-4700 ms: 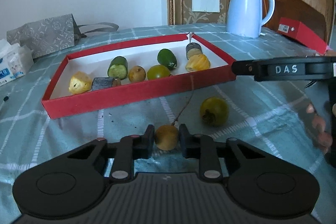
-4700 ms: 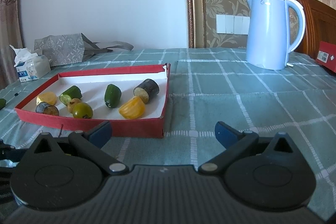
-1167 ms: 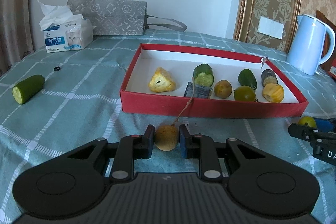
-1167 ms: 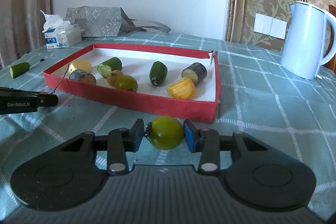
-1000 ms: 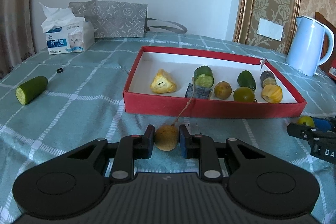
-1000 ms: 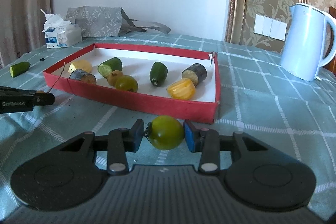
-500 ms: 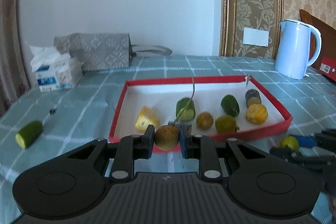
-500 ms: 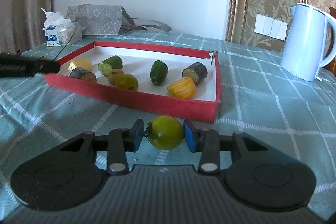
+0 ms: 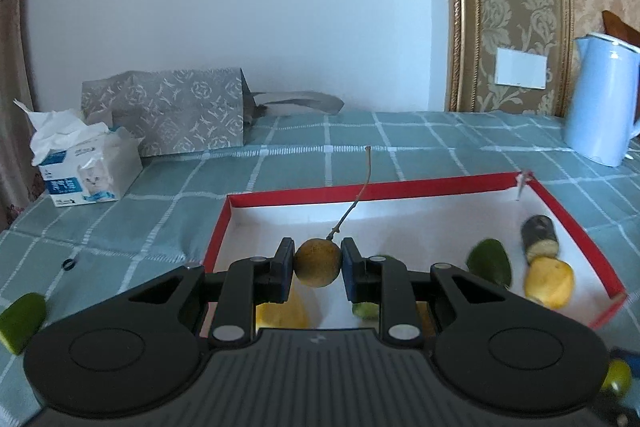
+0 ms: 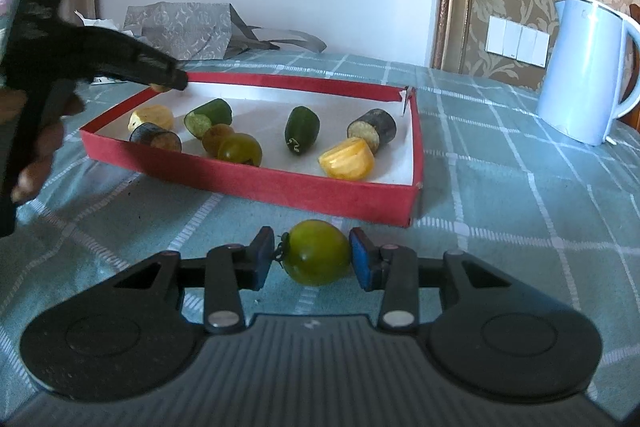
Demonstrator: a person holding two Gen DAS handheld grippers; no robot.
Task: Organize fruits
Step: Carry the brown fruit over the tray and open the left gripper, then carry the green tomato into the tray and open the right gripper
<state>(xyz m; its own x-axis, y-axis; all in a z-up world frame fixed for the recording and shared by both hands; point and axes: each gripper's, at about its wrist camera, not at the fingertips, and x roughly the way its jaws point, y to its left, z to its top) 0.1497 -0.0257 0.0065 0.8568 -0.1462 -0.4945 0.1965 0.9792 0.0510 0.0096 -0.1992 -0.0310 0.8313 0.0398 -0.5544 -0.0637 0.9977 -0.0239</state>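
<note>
Round brown long-stemmed fruit [image 9: 317, 264] pinched in left gripper [image 9: 317, 267]; green tomato [image 10: 317, 258] in right gripper [image 10: 313, 259]

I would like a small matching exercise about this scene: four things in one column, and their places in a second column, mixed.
Things:
1. brown stemmed fruit
2. green tomato
3. yellow fruit half
4. cut cucumber piece

Places:
a. lying inside the red box
b. on the cloth, outside the box
c. between the left gripper jaws
d. between the right gripper jaws

Pairs: 1-c, 2-d, 3-a, 4-b
</note>
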